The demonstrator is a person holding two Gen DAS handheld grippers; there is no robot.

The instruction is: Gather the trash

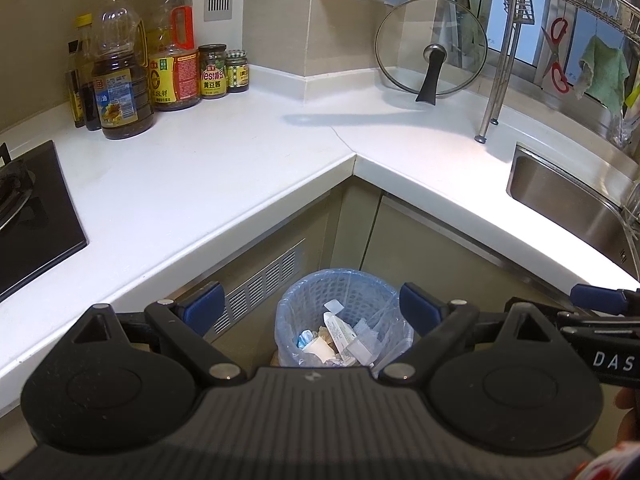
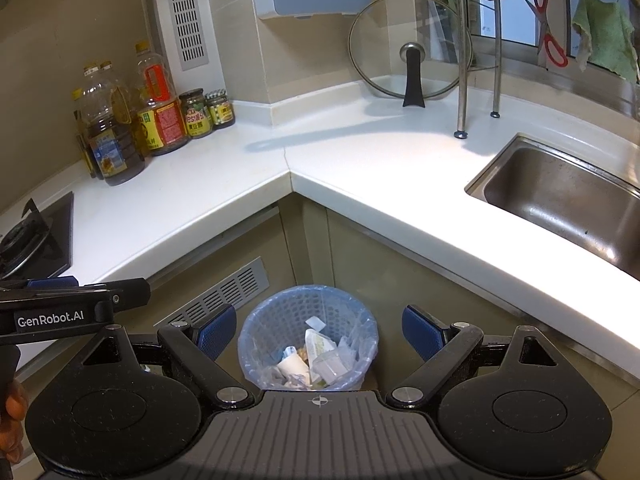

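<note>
A round mesh trash bin (image 1: 304,296) (image 2: 276,316) lined with a blue bag stands on the floor in the corner under the white L-shaped counter. It holds crumpled paper, wrappers and clear plastic trash (image 1: 340,338) (image 2: 310,358). My left gripper (image 1: 310,306) is open and empty, held above the bin. My right gripper (image 2: 318,330) is open and empty, also above the bin. The right gripper's body shows at the right edge of the left wrist view (image 1: 600,316), and the left gripper's body shows at the left edge of the right wrist view (image 2: 72,304).
The white counter (image 1: 224,168) (image 2: 360,168) carries oil and sauce bottles (image 1: 120,80) (image 2: 116,128) at the back left, a gas hob (image 1: 32,216), a glass pot lid (image 1: 430,46) (image 2: 408,48), a dish rack and a steel sink (image 2: 568,196). Cabinet doors with a vent grille (image 1: 260,286) stand behind the bin.
</note>
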